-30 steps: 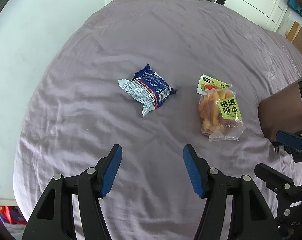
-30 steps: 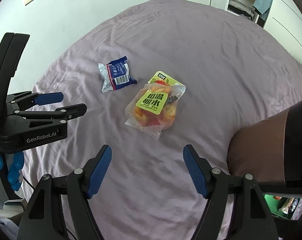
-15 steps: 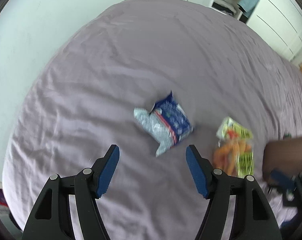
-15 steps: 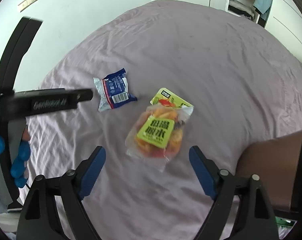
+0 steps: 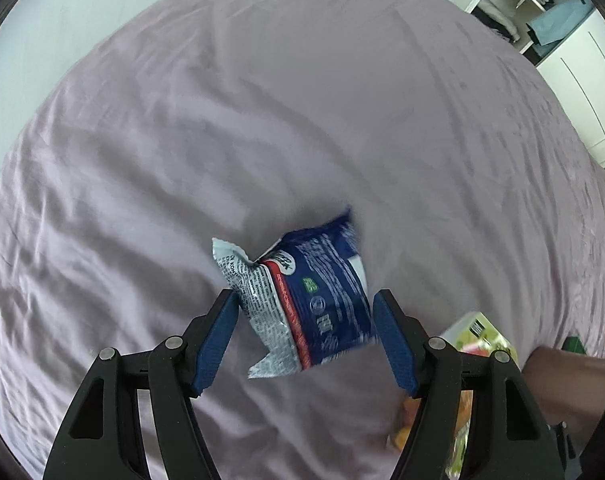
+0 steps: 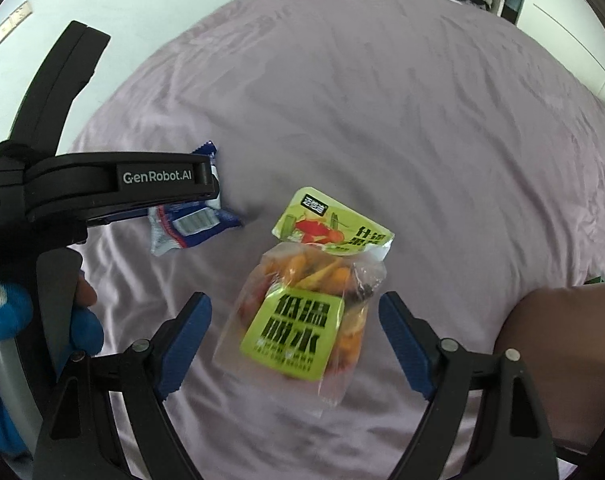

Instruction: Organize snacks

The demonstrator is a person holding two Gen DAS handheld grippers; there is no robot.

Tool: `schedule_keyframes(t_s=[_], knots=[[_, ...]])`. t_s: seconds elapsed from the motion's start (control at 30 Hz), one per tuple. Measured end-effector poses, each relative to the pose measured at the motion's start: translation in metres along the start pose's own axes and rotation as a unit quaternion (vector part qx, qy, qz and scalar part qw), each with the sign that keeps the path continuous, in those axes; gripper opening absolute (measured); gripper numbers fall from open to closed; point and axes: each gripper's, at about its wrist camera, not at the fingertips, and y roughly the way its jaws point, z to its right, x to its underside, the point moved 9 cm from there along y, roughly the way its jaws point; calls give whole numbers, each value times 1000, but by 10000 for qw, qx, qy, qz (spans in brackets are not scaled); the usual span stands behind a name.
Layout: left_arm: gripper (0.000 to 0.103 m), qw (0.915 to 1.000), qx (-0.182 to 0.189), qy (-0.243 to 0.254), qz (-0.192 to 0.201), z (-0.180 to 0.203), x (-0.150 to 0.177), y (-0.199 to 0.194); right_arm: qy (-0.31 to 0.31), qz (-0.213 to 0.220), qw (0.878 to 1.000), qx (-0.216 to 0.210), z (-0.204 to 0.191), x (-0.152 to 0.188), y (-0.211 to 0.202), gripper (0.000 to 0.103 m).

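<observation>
Two snack packets on a wrinkled lilac bedsheet (image 5: 302, 120), seen from both wrist cameras.

Blue packet (image 5: 306, 300): a small foil pouch, dark blue with a red stripe and a white, text-printed end. It lies crumpled on the sheet. In the left wrist view its long axis runs diagonally, the white crimped end toward the lower left and the blue end toward the upper right. It sits between the blue pads of the left gripper (image 5: 304, 336), whose jaws stand spread, one on each side; whether the pads touch the foil cannot be told, as the packet is slightly blurred. In the right wrist view the same packet (image 6: 190, 228) is partly hidden behind the left gripper's black body.

Fruit-chip bag (image 6: 306, 304): a clear pouch showing orange, yellow and red pieces, with a lime-green header and a lime-green label bearing black characters. Its long axis runs nearly straight away from the right gripper (image 6: 294, 344), header at the far end, tilted slightly right. The right gripper's jaws are spread wide, with the bag's near half between them and clear of both pads.

The two packets lie near each other, not touching.
</observation>
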Motion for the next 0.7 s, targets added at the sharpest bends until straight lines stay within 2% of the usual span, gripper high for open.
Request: schedule_keyframes(t_s=[0.33, 0.53, 0.7], knots=[[65, 9998, 34, 57, -162, 7, -12, 27, 604, -321, 9975, -153, 16, 1, 27, 103], [65, 9997, -46, 175, -149, 13, -20, 36, 728, -499, 9957, -280, 18, 7, 37, 103], [65, 9994, -115, 291, -143, 25, -10, 37, 863, -709, 9934, -250, 17, 15, 47, 103]])
